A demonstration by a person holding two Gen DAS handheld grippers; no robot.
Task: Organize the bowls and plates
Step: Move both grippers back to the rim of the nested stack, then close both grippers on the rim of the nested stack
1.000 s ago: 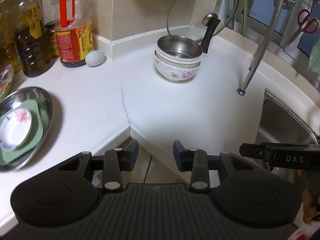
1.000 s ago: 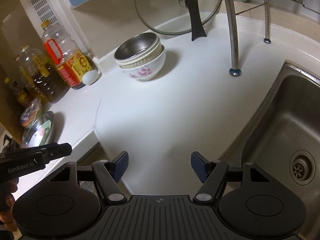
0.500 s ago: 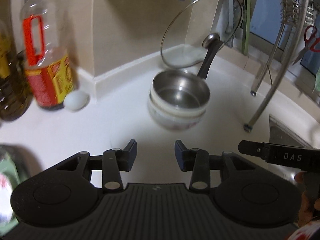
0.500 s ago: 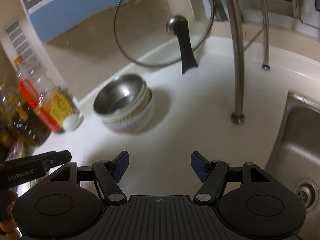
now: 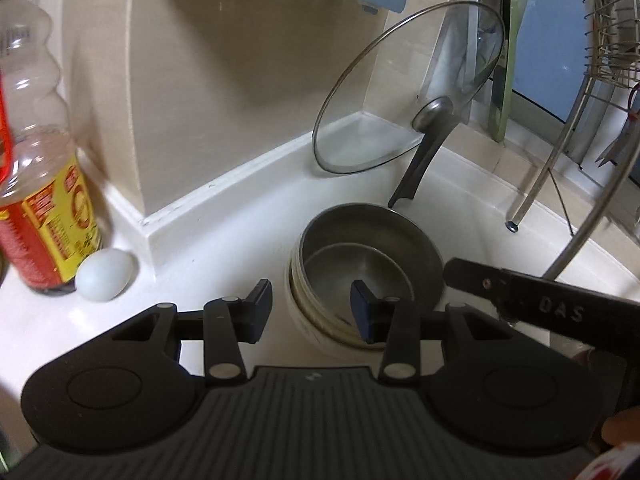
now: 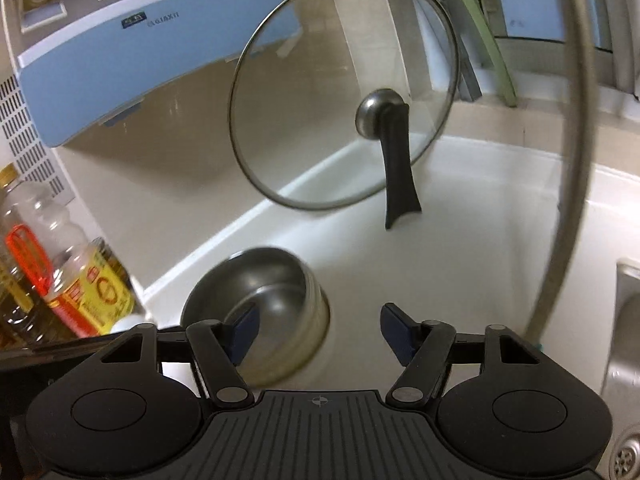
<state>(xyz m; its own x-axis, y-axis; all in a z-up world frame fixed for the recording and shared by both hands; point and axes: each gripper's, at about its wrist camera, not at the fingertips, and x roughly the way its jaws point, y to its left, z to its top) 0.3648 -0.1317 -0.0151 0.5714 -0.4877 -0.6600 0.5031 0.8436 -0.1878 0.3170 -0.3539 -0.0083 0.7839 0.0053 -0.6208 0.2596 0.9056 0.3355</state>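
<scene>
On the white desk, below the leaning glass lid, sits your bowl stack, and both your left tongs and right tongs, just narrowing, hover released at its rim, clamping nothing.

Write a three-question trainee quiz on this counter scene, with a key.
1. True or false: the steel bowl sits nested on top of the white ceramic bowls.
2. What leans against the wall behind the bowl stack? A) a cutting board alone B) a glass pot lid C) a frying pan
3. Fill in: beside the oil bottle lies a pale ___.

Key:
1. True.
2. B; its black handle reaches down to the white counter.
3. Egg.
</scene>
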